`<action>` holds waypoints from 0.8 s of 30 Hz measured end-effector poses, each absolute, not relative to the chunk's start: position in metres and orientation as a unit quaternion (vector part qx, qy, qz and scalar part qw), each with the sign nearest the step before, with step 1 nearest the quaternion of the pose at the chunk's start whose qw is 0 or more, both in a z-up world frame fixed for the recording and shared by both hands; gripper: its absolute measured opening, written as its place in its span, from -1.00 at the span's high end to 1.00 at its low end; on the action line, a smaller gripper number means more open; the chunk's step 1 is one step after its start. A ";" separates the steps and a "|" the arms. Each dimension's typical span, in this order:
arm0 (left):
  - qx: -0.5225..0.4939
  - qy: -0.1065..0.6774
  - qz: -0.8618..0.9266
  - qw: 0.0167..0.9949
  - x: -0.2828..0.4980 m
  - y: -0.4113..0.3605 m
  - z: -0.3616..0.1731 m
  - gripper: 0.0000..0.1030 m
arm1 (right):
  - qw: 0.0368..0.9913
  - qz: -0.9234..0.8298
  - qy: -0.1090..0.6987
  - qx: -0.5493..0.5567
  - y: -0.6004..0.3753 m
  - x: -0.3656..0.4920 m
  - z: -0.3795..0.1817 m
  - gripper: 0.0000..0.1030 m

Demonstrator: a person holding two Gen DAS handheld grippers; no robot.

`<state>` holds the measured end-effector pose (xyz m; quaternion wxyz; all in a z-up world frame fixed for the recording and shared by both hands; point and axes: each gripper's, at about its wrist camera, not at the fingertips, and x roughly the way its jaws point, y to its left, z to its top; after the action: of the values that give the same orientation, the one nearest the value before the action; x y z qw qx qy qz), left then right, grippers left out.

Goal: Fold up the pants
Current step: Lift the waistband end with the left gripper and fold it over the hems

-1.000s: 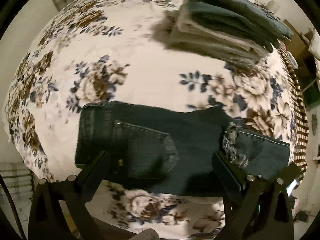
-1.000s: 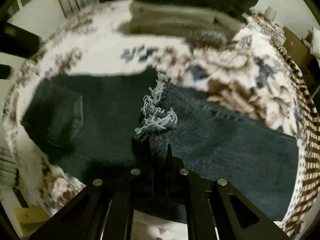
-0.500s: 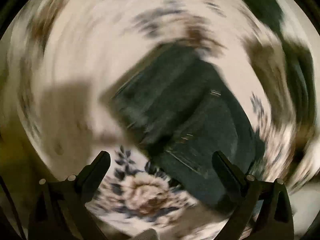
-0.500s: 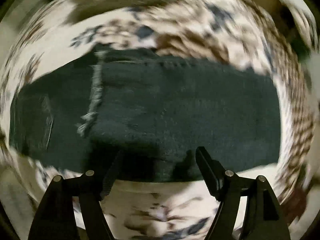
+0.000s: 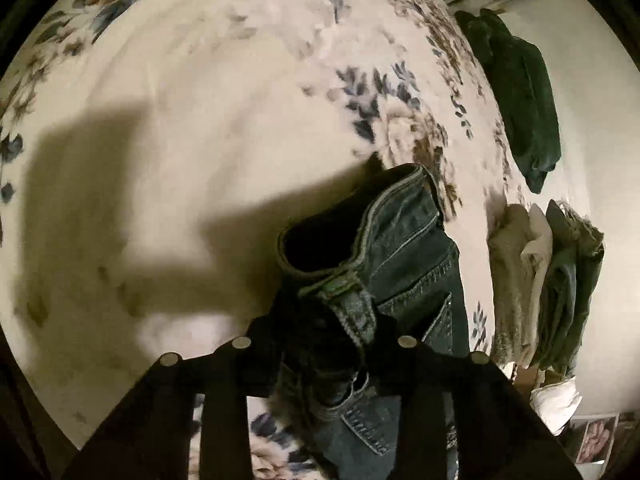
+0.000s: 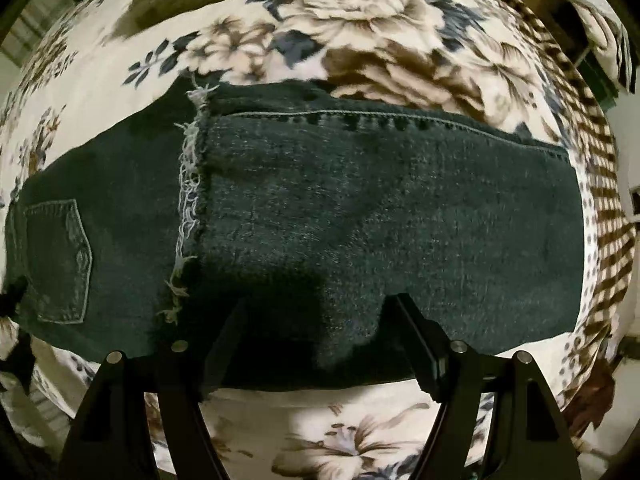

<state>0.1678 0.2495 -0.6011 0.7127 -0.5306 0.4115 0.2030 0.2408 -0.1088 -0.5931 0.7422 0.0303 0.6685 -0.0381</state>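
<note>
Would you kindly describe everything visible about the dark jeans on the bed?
The jeans are dark blue denim, folded once lengthwise and again so the frayed hem lies across the seat near a stitched back pocket. They lie flat on the flowered blanket. The left gripper, its fingers just closing, pinches the bunched waistband, lifting it open. The right gripper hangs open over the near edge.

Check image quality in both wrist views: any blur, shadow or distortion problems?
Left wrist view: strong fisheye bending, a big dark shadow on the bedspread, floral print smeared, jeans sharp. Right wrist view: mostly sharp; the tongs' shadow darkens the jeans' near edge, top edge slightly soft.
</note>
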 end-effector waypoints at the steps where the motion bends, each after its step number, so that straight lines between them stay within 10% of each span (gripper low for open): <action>1: -0.542 0.413 0.201 0.704 0.169 0.254 -0.610 0.16 | 0.740 -0.039 0.671 0.032 -0.110 0.245 -0.594 -0.50; 5: -0.554 0.411 0.191 0.699 0.183 0.263 -0.630 0.00 | 0.737 -0.054 0.673 0.033 -0.114 0.255 -0.590 -0.52; 9: -0.472 0.432 0.184 0.746 0.200 0.248 -0.600 0.44 | 0.737 -0.081 0.671 0.015 -0.115 0.262 -0.592 -0.64; 24: -0.216 0.421 0.060 0.879 0.220 0.100 -0.426 0.52 | 0.739 -0.097 0.665 0.044 -0.189 0.262 -0.582 -0.73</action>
<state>0.2200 0.1004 -0.4258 0.8788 -0.2159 0.4213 0.0600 0.2619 -0.1894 -0.5824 0.7390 0.0444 0.6653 -0.0967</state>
